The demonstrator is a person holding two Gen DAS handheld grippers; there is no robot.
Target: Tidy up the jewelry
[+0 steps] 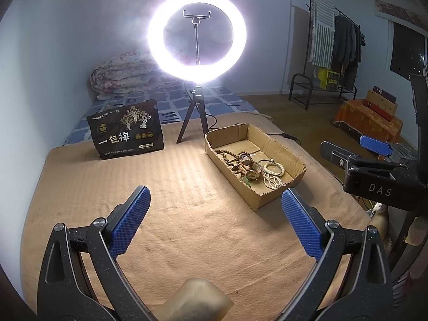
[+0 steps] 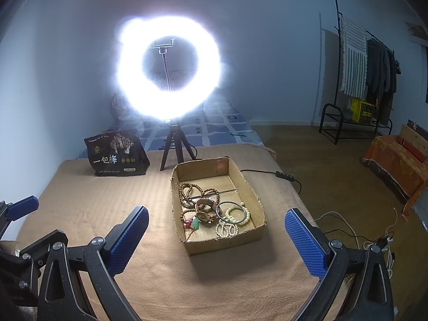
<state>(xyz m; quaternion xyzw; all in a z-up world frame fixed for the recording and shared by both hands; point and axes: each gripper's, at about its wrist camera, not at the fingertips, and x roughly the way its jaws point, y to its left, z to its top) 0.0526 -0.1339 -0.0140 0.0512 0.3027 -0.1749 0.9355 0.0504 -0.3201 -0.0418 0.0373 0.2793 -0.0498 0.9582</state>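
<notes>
Grippers hover spread above tan blanket (image 2: 107,203).
Left gripper (image 1: 214,222) and right gripper (image 2: 216,238) gape wide, grasping nothing; beaded bracelets (image 2: 230,222) lie inside shallow brown cardboard box (image 2: 251,187).

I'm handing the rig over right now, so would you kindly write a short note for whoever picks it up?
Left gripper: open, empty, above the tan blanket.
Right gripper: open, empty, facing the cardboard box.
Jewelry: all lies in the box in one heap: brown bead strands, pale bead bracelets, a dark bangle.
Done: judging by the heap, no sorting yet.
Left: probably all of it; the pale bracelets at the near end look easiest to start with.
</notes>
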